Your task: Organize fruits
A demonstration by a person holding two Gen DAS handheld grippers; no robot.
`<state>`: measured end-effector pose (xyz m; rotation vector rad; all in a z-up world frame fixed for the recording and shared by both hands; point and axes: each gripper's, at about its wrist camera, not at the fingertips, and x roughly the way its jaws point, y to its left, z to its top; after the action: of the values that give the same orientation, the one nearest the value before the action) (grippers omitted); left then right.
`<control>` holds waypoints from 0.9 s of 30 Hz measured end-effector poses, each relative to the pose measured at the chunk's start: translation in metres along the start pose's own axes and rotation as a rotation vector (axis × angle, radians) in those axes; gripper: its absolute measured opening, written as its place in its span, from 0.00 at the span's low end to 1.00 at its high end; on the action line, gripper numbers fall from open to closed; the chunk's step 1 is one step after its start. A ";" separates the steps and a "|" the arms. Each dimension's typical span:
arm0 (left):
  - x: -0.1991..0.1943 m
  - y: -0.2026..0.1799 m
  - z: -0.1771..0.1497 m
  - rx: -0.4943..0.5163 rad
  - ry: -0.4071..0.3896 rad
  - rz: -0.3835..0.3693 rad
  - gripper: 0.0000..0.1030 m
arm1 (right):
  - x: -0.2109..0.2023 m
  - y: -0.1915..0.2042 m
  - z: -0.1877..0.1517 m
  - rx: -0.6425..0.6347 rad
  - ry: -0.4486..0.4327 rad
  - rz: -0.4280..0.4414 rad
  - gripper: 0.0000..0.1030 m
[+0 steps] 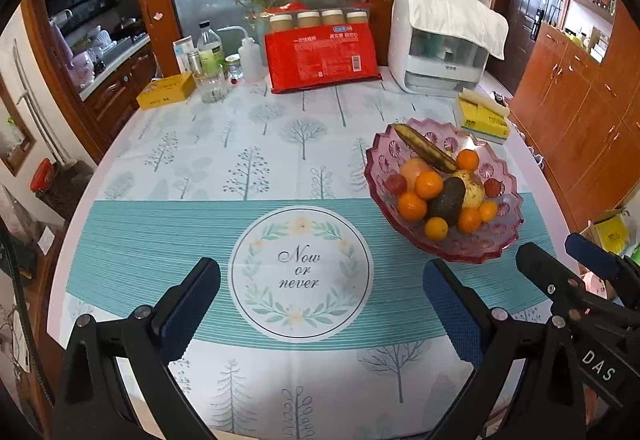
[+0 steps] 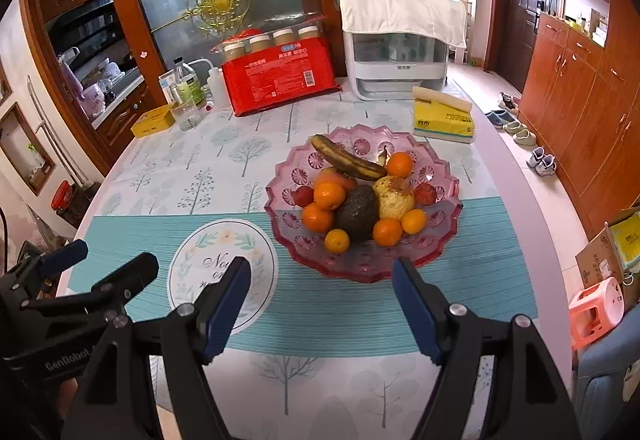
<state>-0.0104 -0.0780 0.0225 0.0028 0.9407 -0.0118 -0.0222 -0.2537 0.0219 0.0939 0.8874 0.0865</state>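
Both grippers, left [image 1: 320, 304] and right [image 2: 322, 304], hang open and empty. Fruit bowl [image 2: 362, 268] sits just above the right fingers [image 2: 416, 308], centre frame.

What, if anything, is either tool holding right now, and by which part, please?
Nothing is held. The left tool and the right tool both stand open over the tablecloth, and all the fruit lies in the pink bowl.

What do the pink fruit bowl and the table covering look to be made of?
Fruit bowl: clear pink glass or moulded plastic; see-through, pressed flower pattern, glossy scalloped rim. Table covering: printed cloth or coated vinyl; flat, faint sheen, tree print. Neither can be settled by sight.
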 end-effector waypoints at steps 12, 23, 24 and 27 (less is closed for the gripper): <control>-0.002 0.006 -0.003 -0.006 0.003 0.007 0.98 | -0.007 0.008 -0.002 -0.004 -0.016 -0.011 0.72; -0.001 0.009 -0.004 -0.007 0.006 0.008 0.98 | -0.008 0.011 -0.003 -0.003 -0.013 -0.011 0.72; 0.000 0.010 -0.004 -0.006 0.007 0.009 0.98 | -0.008 0.011 -0.003 -0.003 -0.012 -0.012 0.72; 0.001 0.011 -0.004 -0.006 0.009 0.008 0.98 | -0.008 0.012 -0.003 -0.002 -0.012 -0.012 0.72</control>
<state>-0.0131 -0.0671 0.0195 0.0016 0.9496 -0.0013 -0.0297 -0.2427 0.0276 0.0872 0.8759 0.0756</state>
